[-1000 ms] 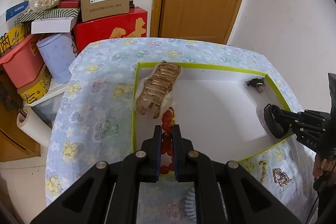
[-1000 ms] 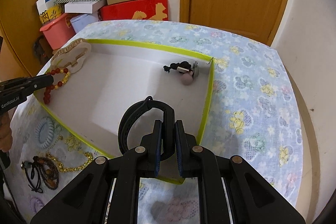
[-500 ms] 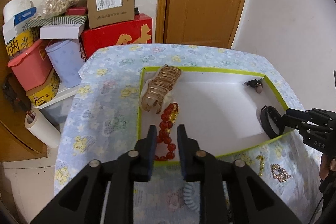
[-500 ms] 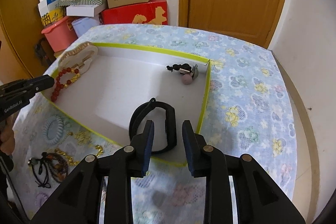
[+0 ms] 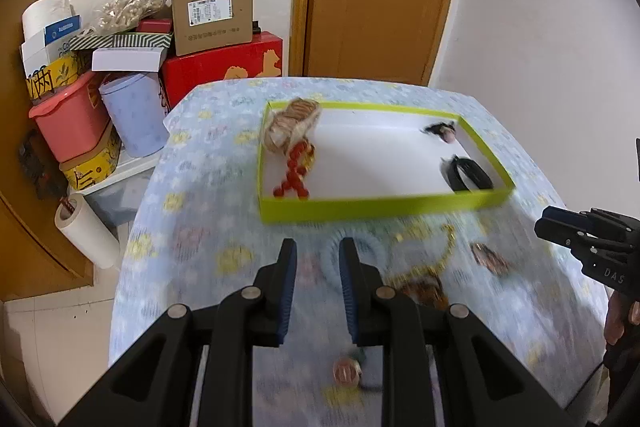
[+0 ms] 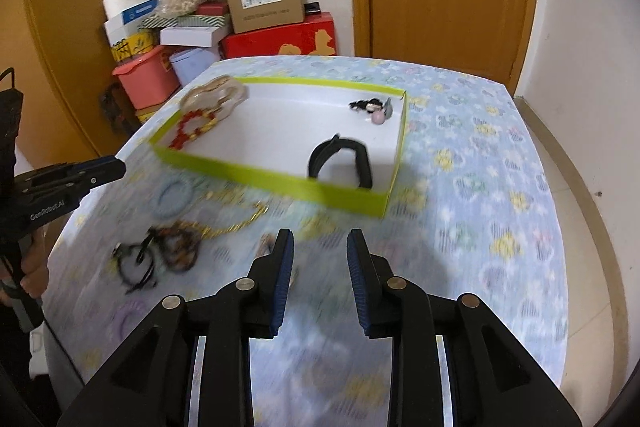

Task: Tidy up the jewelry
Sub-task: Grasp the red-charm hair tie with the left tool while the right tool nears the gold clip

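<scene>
Jewelry is split between the green-edged tray [image 6: 280,183] and the floral tablecloth [image 6: 480,187] in front of it. Left gripper [image 5: 316,259] is spread, nothing between the fingers, hovering over the cloth short of the tray's near wall. Right gripper [image 6: 318,251] is likewise spread and empty, over the cloth near the tray's right front corner.

Inside the tray: black bracelet [image 6: 340,163] at the right front corner, red bead bracelet [image 6: 192,127] at the left end, gold hair claw [image 6: 214,95] propped on the far left corner, small dark piece with a pink bead [image 6: 372,109] at the far right.

On the cloth, outside the tray: blue coil hair tie [image 6: 174,197], gold chain [image 6: 236,219], brown tortoiseshell piece [image 6: 178,247], black cord item [image 6: 136,263]. All are motion-blurred, so details cannot be made out. In the left wrist view the left gripper's body partly covers the tortoiseshell piece and a round reddish item [image 5: 346,373] near the table edge; what that item is cannot be told.

Versus 1 s ago: both grippers were pressed together inside the tray, left on the red beads, right on the black bracelet. Both pieces now lie released in the tray, and both grippers have backed out over the cloth and opened wider.
</scene>
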